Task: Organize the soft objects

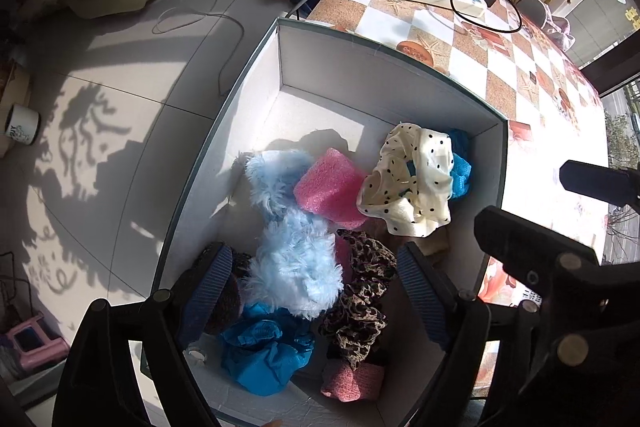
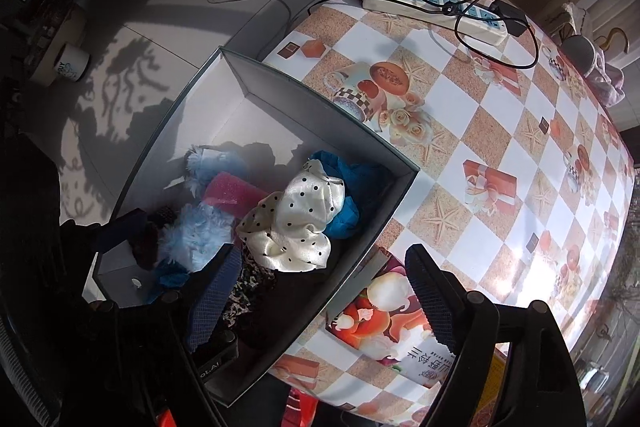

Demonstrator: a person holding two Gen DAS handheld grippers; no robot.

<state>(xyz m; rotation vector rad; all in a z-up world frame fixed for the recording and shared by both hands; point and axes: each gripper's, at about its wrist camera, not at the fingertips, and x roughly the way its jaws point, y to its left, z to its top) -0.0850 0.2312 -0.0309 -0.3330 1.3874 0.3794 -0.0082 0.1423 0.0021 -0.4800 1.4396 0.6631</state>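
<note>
Black-dotted cream scrunchie [image 1: 412,179], pink sponge [image 1: 330,189], leopard-print scrunchie [image 1: 362,301]

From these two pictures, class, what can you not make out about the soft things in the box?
- Dark knitted item, left wrist view: hidden behind the left claw's finger.
- Pink knitted piece, left wrist view: covered by the leopard-print fabric scrunchie.
- Blue mesh fabric, right wrist view: shadowed under the cream polka-dot satin scrunchie.
- Box's near corner: cut off below.

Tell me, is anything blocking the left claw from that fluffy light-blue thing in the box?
Nothing visible does. The left gripper hangs open right above the fluffy light-blue piece, which lies on top of the pile in the box, uncovered, beside the leopard-print cloth.
</note>
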